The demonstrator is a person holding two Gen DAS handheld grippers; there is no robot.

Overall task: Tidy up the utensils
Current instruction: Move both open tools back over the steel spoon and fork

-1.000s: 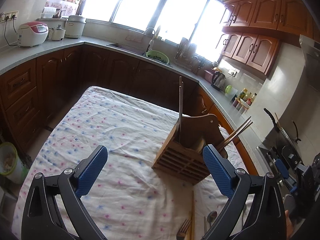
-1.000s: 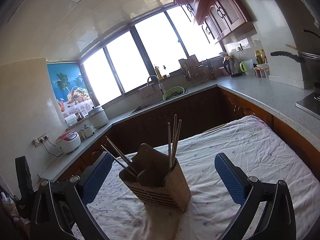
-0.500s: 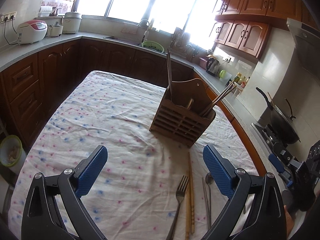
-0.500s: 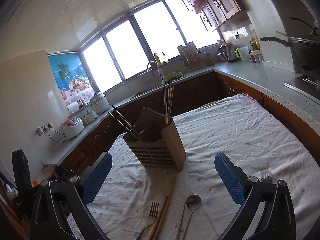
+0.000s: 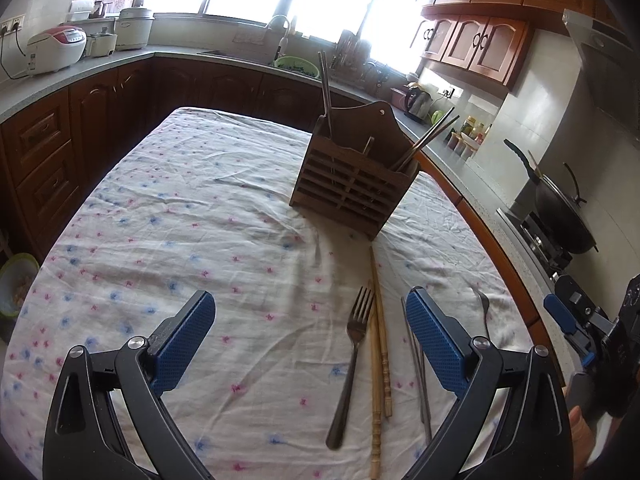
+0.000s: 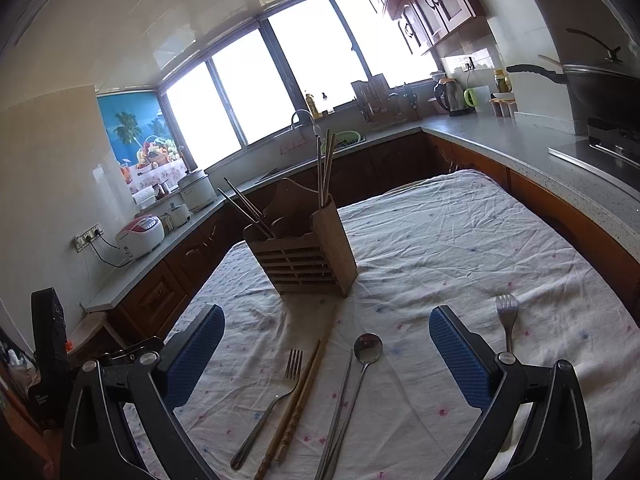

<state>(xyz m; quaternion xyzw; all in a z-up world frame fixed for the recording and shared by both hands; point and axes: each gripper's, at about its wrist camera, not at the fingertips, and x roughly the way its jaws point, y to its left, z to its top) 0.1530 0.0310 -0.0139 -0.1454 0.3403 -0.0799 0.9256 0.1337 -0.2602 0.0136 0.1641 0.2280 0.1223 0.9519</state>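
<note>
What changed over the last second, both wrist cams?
Both grippers, left gripper and right gripper, pulled back from the wooden holder and tilted down, bringing the fork, wooden chopsticks and spoon on the tablecloth into view. Nothing grasped or released; jaws stay open, holder unmoved.

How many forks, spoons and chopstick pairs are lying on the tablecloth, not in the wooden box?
Forks: 2
Spoons: 1
Wooden chopstick pairs: 1
Metal chopstick pairs: 1
Total: 5
</note>
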